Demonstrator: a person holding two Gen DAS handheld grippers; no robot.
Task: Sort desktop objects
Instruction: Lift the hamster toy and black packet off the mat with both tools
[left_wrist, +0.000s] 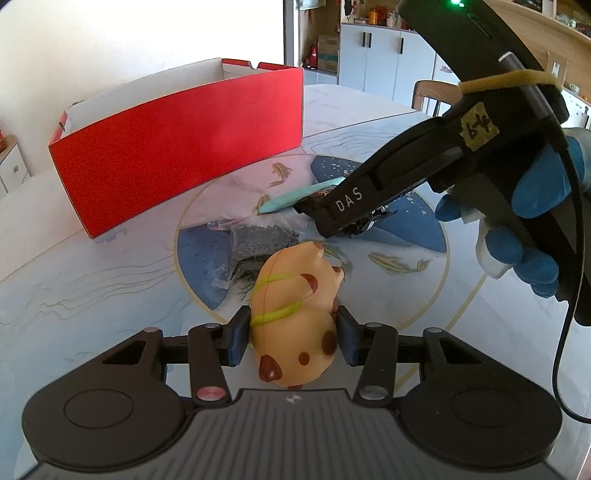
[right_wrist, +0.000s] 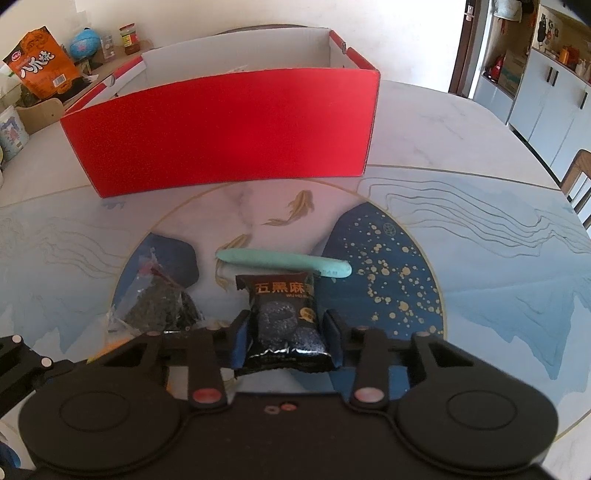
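A soft yellow animal toy (left_wrist: 295, 306) with brown spots and green stripes lies on the table, and my left gripper (left_wrist: 291, 328) is shut on it, one pad against each side. In the right wrist view a black snack packet (right_wrist: 286, 317) with orange lettering sits between the pads of my right gripper (right_wrist: 287, 332), which press on its two edges. The left wrist view shows the right gripper (left_wrist: 325, 218) from the side, tip down at the packet, held by a hand in a blue glove (left_wrist: 535, 192). An open-topped red box (right_wrist: 221, 129) stands behind.
A teal stick-shaped object (right_wrist: 282, 262) lies just beyond the packet. A clear bag of dark contents (right_wrist: 159, 295) sits left of it. The round table (right_wrist: 461, 147) has a painted fish pattern. A chair back (left_wrist: 432, 92) stands at the far edge, with cabinets behind it.
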